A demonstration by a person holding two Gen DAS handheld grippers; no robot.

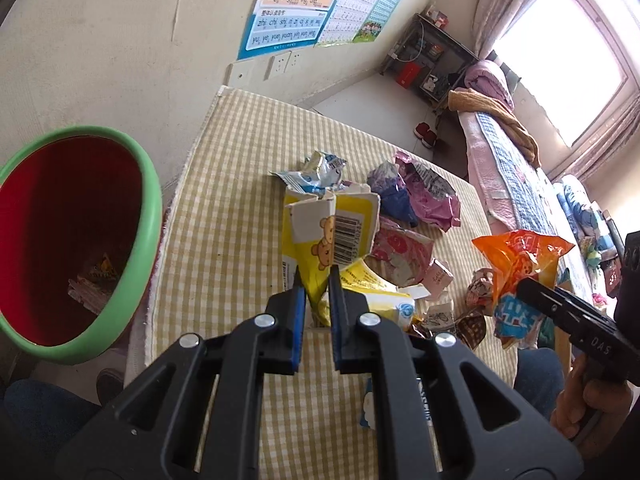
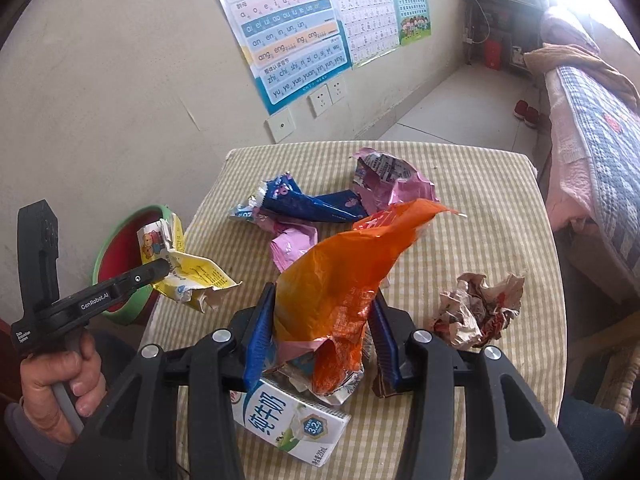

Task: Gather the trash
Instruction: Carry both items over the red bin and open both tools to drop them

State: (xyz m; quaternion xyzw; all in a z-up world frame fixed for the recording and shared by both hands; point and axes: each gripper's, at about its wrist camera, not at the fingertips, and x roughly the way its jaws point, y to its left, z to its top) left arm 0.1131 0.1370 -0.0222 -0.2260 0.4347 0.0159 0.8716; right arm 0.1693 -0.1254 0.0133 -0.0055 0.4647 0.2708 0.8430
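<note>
My left gripper (image 1: 315,280) is shut on a crumpled yellow carton with a bear print (image 1: 320,236), lifted above the checked tablecloth (image 1: 224,184). A red bin with a green rim (image 1: 148,216) stands to its left, off the table edge, with a little trash at the bottom. My right gripper (image 2: 322,300) is shut on an orange snack bag (image 2: 344,264), which stands up between the blue pads. In the right wrist view the left gripper (image 2: 160,270) holds the yellow carton (image 2: 188,276) beside the bin (image 2: 120,236).
On the table lie a white milk carton (image 2: 292,420), a crumpled paper ball (image 2: 476,312), a dark blue wrapper (image 2: 304,200) and pink wrappers (image 2: 396,184). A wall runs behind the table. A bed (image 2: 600,140) stands at the right.
</note>
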